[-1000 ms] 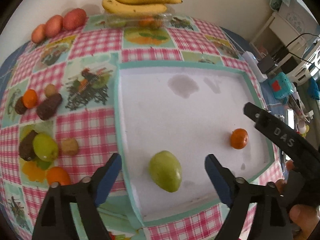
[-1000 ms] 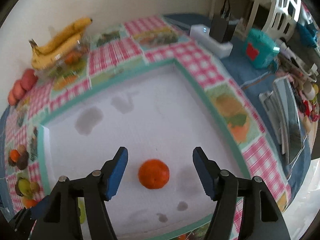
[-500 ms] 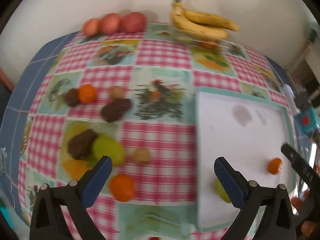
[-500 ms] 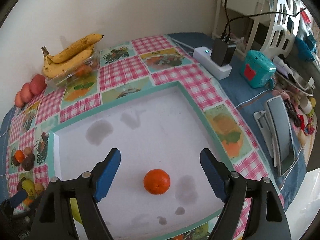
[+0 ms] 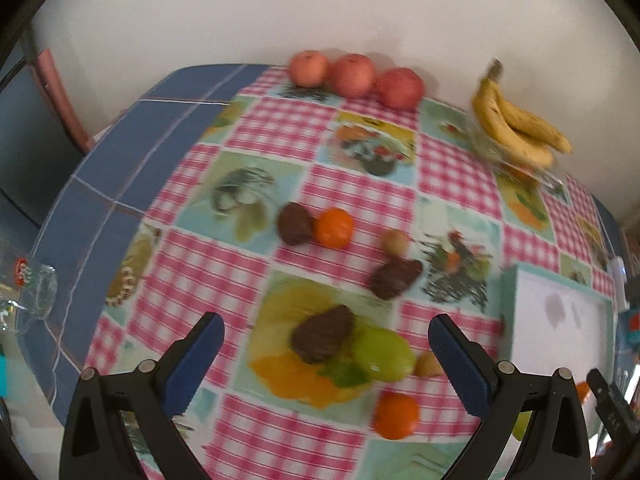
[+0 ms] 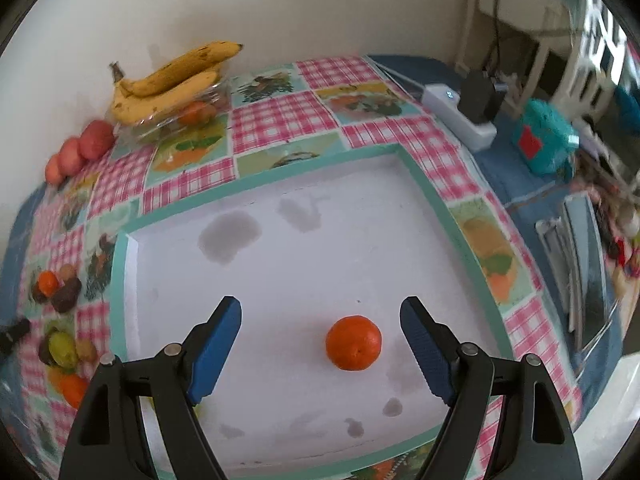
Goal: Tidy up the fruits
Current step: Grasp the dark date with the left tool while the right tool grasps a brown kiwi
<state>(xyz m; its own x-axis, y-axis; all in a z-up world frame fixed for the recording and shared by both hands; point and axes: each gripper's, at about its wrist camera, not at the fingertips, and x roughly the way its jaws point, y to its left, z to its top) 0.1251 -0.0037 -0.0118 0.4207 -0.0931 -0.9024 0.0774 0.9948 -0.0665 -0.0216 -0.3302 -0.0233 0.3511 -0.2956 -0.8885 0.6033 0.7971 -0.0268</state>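
Note:
My left gripper [image 5: 324, 364] is open and empty above a cluster of fruit on the checked tablecloth: a dark brown fruit [image 5: 322, 334], a green mango [image 5: 382, 354], a small tan fruit [image 5: 428, 365] and an orange [image 5: 396, 415]. Farther off lie another orange [image 5: 334, 227] and two more dark fruits [image 5: 295, 223] [image 5: 394, 278]. My right gripper [image 6: 320, 350] is open and empty over the white tray [image 6: 132, 236], with one orange [image 6: 353, 343] lying between its fingers.
Bananas [image 5: 516, 130] on a clear container and three red fruits [image 5: 352, 76] sit by the back wall. A glass [image 5: 30, 296] stands at the table's left edge. A power strip [image 6: 456, 120], a teal box [image 6: 546, 140] and clutter lie right of the tray.
My left gripper has swung left, away from the green mango on the tray, and now faces the fruit cluster on the cloth. My right gripper has pulled back and up from the orange.

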